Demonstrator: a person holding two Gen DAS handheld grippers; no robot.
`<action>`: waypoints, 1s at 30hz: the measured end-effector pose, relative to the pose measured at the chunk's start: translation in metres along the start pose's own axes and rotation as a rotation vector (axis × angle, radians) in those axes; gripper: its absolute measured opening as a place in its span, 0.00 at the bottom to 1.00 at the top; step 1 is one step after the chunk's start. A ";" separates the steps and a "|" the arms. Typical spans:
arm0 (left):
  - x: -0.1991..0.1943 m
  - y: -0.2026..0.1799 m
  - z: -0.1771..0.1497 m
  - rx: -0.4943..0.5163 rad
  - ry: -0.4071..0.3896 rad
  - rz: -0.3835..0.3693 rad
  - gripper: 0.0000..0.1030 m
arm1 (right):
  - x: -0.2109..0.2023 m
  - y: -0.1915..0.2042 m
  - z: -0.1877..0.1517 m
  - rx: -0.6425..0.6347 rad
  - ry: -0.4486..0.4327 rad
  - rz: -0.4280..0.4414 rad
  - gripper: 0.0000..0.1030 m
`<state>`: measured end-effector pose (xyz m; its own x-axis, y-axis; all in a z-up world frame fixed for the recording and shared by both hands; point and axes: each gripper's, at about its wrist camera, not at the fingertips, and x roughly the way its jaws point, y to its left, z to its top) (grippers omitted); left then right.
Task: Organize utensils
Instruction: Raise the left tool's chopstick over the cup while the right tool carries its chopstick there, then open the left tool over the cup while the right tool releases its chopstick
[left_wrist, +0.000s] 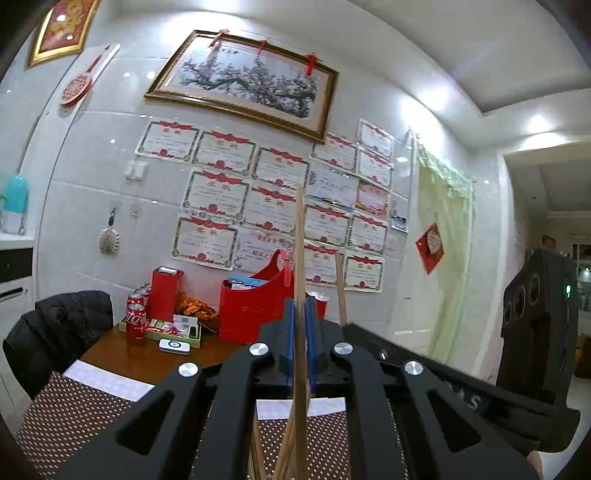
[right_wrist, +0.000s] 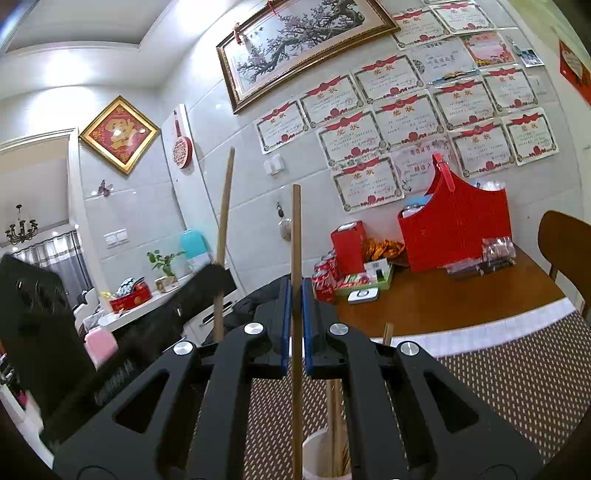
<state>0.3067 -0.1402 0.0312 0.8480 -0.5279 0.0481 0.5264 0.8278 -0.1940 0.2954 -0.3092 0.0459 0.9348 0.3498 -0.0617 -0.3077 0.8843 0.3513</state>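
Observation:
My left gripper (left_wrist: 301, 306) is shut on a wooden chopstick (left_wrist: 300, 240) that stands upright between its blue pads. The right gripper (left_wrist: 532, 325) shows at the right of this view, with a second chopstick (left_wrist: 341, 288) rising beside its arm. In the right wrist view my right gripper (right_wrist: 295, 286) is shut on a wooden chopstick (right_wrist: 296, 229), held upright. Below it stands a white utensil cup (right_wrist: 314, 450) with several chopsticks in it. The left gripper (right_wrist: 218, 277) appears blurred at the left with its chopstick (right_wrist: 226, 199).
A brown dotted placemat (right_wrist: 517, 373) covers the near part of the wooden table (right_wrist: 443, 295). At the back stand a red basket (right_wrist: 458, 229), a red box (right_wrist: 349, 242), cola cans (left_wrist: 135, 321) and a tray of small items (left_wrist: 166, 330). A dark jacket (left_wrist: 55, 332) hangs over a chair on the left.

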 end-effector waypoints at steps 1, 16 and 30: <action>0.006 0.002 -0.006 -0.005 -0.004 0.016 0.06 | 0.006 -0.002 0.000 -0.001 -0.003 0.000 0.06; 0.045 0.033 -0.064 -0.038 0.048 0.100 0.06 | 0.056 -0.044 -0.037 0.003 0.075 -0.021 0.06; 0.004 0.041 -0.061 -0.019 0.040 0.171 0.80 | 0.023 -0.047 -0.035 0.052 0.046 -0.084 0.94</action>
<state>0.3277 -0.1204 -0.0364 0.9217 -0.3871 -0.0258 0.3731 0.9026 -0.2149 0.3255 -0.3319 -0.0048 0.9476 0.2896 -0.1352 -0.2176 0.8944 0.3908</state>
